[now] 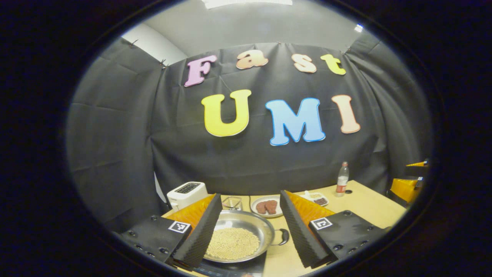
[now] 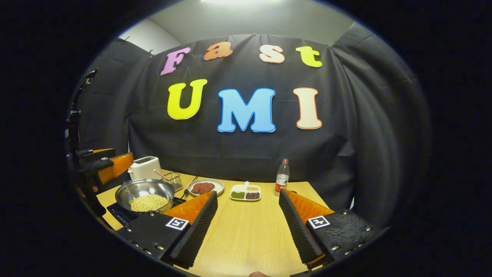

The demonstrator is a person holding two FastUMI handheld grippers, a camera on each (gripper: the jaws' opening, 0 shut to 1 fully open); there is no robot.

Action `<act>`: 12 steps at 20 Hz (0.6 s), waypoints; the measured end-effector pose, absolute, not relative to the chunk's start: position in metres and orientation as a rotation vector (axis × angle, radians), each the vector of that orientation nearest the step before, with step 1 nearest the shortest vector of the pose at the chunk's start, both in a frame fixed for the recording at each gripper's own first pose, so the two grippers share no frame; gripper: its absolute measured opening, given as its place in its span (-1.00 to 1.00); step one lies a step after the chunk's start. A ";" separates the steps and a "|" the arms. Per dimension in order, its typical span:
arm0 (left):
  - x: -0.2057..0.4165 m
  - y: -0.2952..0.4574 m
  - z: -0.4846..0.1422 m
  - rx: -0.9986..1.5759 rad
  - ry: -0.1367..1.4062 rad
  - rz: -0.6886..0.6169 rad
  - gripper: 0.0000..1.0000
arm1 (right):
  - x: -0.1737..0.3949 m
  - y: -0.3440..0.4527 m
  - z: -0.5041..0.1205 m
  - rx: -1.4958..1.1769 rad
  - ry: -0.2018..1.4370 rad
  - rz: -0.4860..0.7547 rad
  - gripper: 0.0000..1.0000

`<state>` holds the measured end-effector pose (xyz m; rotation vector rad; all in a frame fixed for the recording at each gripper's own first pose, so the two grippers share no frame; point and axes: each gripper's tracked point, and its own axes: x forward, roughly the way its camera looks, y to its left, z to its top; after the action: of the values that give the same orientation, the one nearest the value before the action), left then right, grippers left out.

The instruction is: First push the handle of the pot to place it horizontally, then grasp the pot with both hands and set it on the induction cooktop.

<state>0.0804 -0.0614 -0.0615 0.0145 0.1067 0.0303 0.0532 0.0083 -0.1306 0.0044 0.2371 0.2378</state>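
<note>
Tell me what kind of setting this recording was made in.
Likely a staged kitchen tabletop inside a cloth-walled booth: a pot of beans sits on an induction cooktop, with a toaster and a plate of meat on the wooden table.

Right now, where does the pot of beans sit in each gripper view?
Left gripper view: the pot sits bottom centre, between this gripper's fingers.
Right gripper view: the pot sits lower left, on the induction cooktop.
Shared landmark: the plate of meat just behind it.

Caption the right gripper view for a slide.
Open hand-held gripper over bare table; pot of beans sits on the cooktop.
</note>
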 end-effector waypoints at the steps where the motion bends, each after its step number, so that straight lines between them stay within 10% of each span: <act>1: 0.073 -0.071 -0.056 0.013 0.095 0.014 0.94 | 0.048 0.000 -0.124 0.013 0.227 0.228 0.94; 12: -0.013 -0.076 -0.007 0.041 -0.009 -0.079 1.00 | -0.030 -0.015 -0.075 0.036 0.129 0.143 0.94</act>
<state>-0.0133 -0.0756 -0.0071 0.0414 -0.0094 -0.0795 -0.0301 -0.0146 -0.0746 0.0364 0.1288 0.1434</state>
